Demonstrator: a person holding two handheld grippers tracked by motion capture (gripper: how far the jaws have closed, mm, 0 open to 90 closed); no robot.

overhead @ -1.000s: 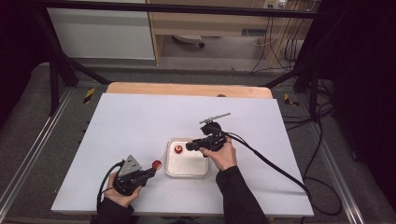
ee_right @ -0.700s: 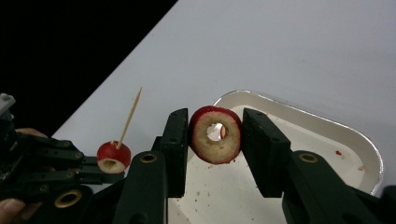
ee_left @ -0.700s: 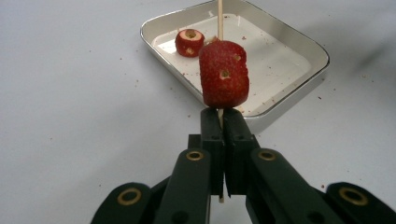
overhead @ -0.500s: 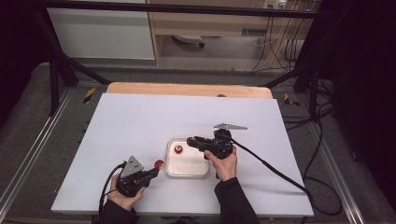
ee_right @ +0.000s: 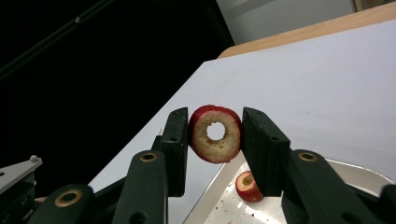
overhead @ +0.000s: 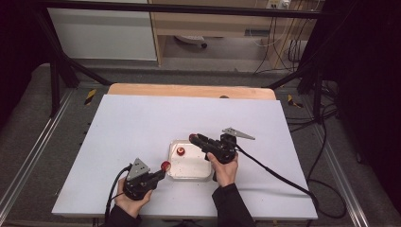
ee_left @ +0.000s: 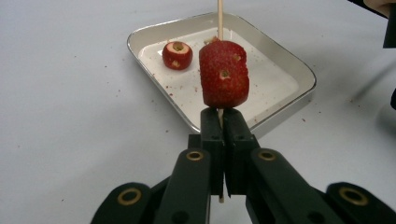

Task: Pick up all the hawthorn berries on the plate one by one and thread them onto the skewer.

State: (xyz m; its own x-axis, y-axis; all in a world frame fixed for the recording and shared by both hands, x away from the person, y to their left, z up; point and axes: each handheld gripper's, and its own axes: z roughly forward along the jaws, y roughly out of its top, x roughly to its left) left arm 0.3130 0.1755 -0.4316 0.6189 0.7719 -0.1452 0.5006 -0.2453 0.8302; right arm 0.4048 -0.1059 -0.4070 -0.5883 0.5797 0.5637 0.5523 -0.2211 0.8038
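On the white bench, the left tool point(ee_left: 223, 135) is clamped tight on a skewer point(ee_left: 220, 18) carrying one red fruit point(ee_left: 224, 74). The right tool point(ee_right: 215, 135) pinches a cored fruit ring point(ee_right: 215, 134) above the tray point(overhead: 189, 172). Misaligned, the skewer tip might split the ring.

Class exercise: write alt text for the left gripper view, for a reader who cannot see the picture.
Two black jaws, closed, pinch a thin wooden skewer that stands upright with a red fruit piece threaded on it just above the jaw tips of the left gripper. Behind it, a shallow metal tray on the white table holds a smaller red fruit piece and scattered crumbs.
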